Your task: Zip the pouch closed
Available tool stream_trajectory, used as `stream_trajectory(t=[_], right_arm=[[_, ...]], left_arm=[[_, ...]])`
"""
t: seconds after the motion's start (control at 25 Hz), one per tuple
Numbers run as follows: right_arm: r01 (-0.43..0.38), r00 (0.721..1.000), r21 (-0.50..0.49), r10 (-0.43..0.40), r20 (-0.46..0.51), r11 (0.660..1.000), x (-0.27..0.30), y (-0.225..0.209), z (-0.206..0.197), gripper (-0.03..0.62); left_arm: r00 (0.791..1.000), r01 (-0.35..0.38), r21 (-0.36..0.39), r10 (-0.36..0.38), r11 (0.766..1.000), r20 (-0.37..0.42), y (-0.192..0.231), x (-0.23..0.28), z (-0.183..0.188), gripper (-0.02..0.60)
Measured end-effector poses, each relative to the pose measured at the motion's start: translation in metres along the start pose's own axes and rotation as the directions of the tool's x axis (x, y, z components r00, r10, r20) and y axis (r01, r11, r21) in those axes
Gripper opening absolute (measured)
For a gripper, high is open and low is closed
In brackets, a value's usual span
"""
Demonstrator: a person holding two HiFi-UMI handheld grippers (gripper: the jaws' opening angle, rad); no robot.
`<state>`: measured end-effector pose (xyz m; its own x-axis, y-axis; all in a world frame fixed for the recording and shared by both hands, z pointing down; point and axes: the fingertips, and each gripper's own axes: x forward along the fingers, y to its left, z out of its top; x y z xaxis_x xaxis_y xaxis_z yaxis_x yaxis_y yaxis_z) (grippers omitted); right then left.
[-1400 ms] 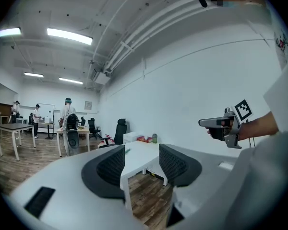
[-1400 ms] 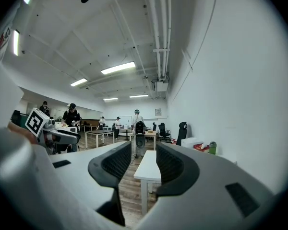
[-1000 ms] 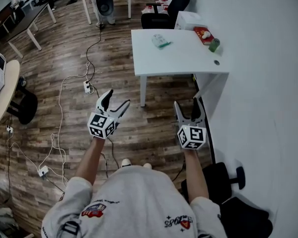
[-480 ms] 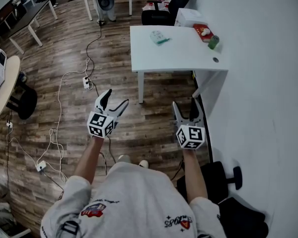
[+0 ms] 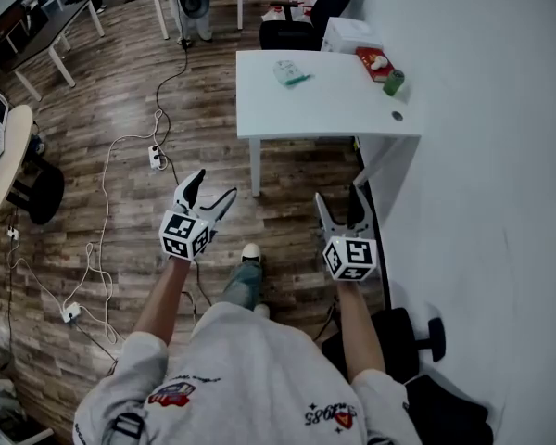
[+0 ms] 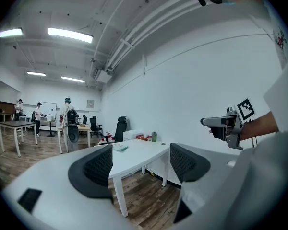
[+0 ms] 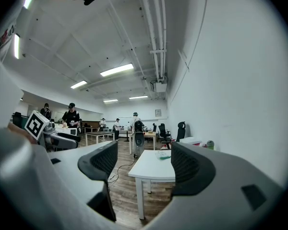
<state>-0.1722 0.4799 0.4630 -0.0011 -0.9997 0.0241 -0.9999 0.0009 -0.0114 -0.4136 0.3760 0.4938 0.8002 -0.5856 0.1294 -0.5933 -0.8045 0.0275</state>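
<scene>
Head view: left claw (image 5: 213,185) and right claw (image 5: 338,199) hang over the floor, both wide open and empty, probably because the person is not yet at the table (image 5: 324,109). The pouch (image 5: 292,72) lies there, far ahead of both claws; whether it holds anything I cannot tell. Left gripper view: jaws apart, nothing between them, pouch (image 6: 120,147) far ahead. Right gripper view: the same, pouch (image 7: 164,155) far ahead.

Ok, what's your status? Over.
Left gripper open, empty. Right gripper open, empty. Small pale pouch with green trim on white table, well ahead. Nothing between.
</scene>
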Motion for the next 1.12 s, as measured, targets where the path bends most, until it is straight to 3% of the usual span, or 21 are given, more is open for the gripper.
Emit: stream_trajectory(t=[0.32, 0.64, 0.88, 1.12], right_arm=[[0.004, 1.0, -0.015, -0.004, -0.016, 1.0, 0.067, -0.033, -0.006, 0.333], [0.024, 0.998, 0.006, -0.024, -0.057, 1.0, 0.176, -0.078, -0.02, 0.33], [0.021, 0.998, -0.009, -0.022, -0.058, 1.0, 0.265, -0.102, -0.01, 0.328], [0.043, 0.998, -0.009, -0.044, -0.046, 0.999, 0.326, -0.127, -0.004, 0.324]], left_arm=[[1.0, 0.007, -0.022, -0.007, 1.0, -0.008, 0.035, 0.073, -0.005, 0.36], [0.998, 0.045, -0.04, -0.047, 0.998, -0.036, 0.09, 0.186, -0.004, 0.36], [0.998, 0.057, -0.066, -0.059, 0.996, -0.029, 0.142, 0.264, 0.008, 0.36], [0.994, 0.103, -0.063, -0.106, 0.993, -0.04, 0.167, 0.325, 0.014, 0.36]])
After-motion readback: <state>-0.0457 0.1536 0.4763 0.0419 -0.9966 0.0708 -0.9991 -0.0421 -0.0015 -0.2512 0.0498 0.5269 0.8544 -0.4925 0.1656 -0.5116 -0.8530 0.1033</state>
